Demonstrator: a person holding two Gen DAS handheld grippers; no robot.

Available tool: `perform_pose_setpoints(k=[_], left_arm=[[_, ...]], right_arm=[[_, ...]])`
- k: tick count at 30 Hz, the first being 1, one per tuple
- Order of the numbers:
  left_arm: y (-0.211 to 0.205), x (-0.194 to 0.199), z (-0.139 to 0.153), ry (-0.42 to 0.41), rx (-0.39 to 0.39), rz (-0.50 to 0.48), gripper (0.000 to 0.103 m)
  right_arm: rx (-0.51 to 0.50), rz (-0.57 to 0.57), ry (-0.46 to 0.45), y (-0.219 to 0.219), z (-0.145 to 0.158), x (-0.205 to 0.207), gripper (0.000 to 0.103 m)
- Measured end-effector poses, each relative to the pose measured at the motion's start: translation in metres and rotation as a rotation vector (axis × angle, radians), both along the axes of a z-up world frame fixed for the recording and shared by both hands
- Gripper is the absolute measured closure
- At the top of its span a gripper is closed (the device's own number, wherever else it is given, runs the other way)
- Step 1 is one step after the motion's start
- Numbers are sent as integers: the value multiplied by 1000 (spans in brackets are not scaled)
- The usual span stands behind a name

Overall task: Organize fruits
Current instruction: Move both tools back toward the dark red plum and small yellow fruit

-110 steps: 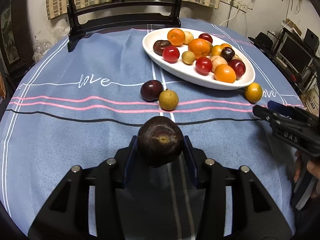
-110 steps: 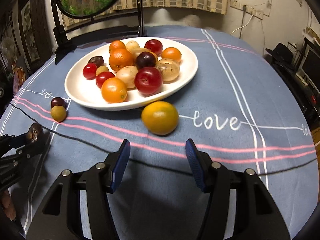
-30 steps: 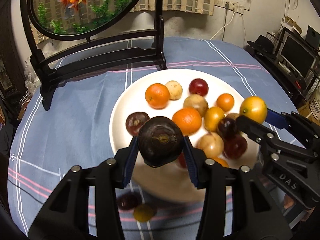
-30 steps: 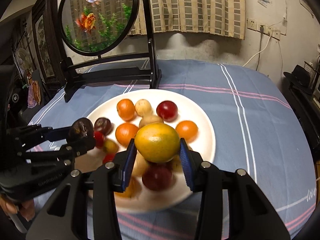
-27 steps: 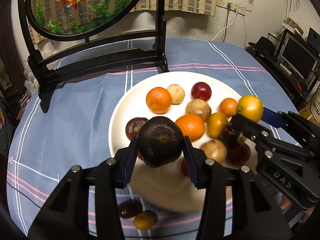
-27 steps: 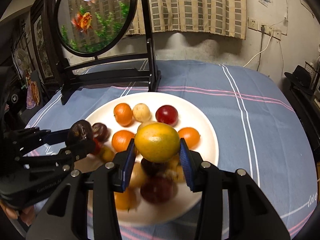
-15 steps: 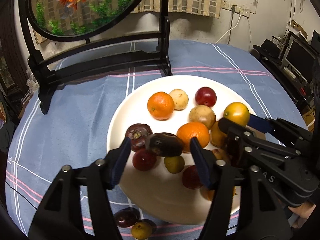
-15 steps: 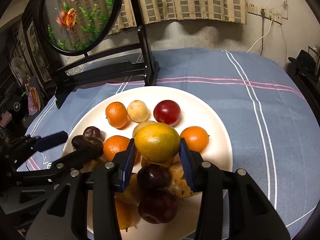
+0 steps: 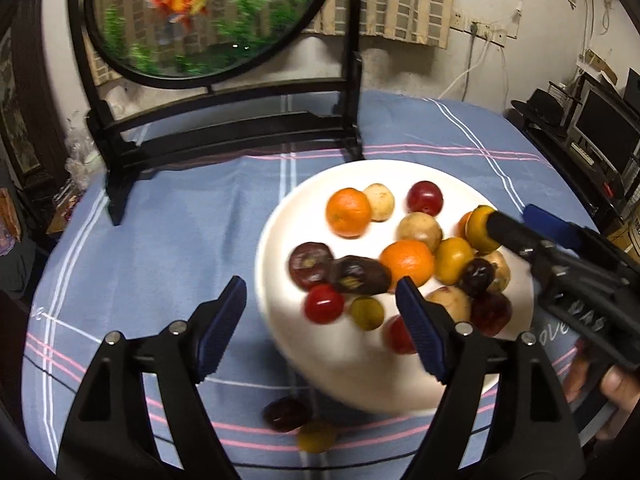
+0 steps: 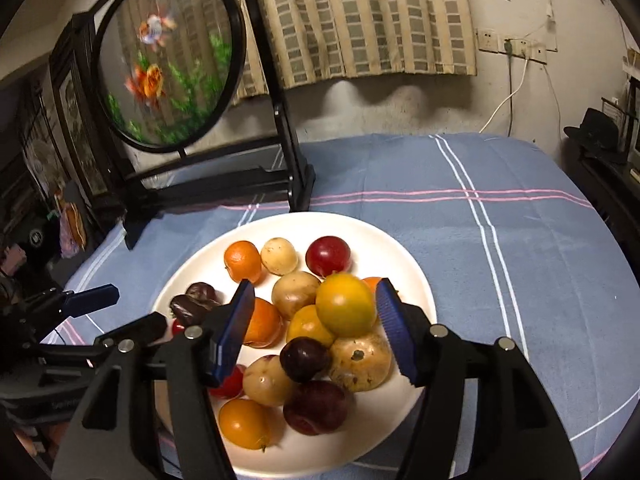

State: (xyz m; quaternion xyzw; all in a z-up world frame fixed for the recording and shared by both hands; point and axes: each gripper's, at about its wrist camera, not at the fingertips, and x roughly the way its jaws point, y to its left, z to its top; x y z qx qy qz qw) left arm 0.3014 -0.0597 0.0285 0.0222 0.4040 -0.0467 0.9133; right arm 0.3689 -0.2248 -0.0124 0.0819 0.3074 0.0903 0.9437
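With both grippers' jaws opening off the dark fruit (image 9: pixel 359 276) and yellow fruit (image 10: pixel 346 310) over the plate (image 10: pixel 416 276), we judge these round, smooth fruits roll-prone, best pinched across the middle.

A lived-in home room is showing here: a round table is wearing a blue striped tablecloth (image 10: pixel 500 240) and is carrying a white plate (image 10: pixel 416 280) of mixed fruit. A dark wooden stand (image 9: pixel 224 136) is holding a round decorative goldfish panel (image 10: pixel 168 60) behind it, while a checked curtain (image 10: pixel 360 16) is hanging on a worn wall with sockets (image 10: pixel 508 46) and a trailing cable. A monitor (image 9: pixel 608 124) is sitting on cluttered shelving to the side.
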Motion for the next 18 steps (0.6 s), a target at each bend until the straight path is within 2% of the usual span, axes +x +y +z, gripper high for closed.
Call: perform_pose_setpoints(k=[6,12,18], left_arm=[[26,-19,3,-4,14,23,24],[46,-41,-5,11,43,34,24],[58,-60,-16,33,27,41,24]], right_arm=[[29,-19,24,-10,-4,-20,40],[-32,28,23,6,-7,-53,40],[-89,101,13,39,-12,-84,40]])
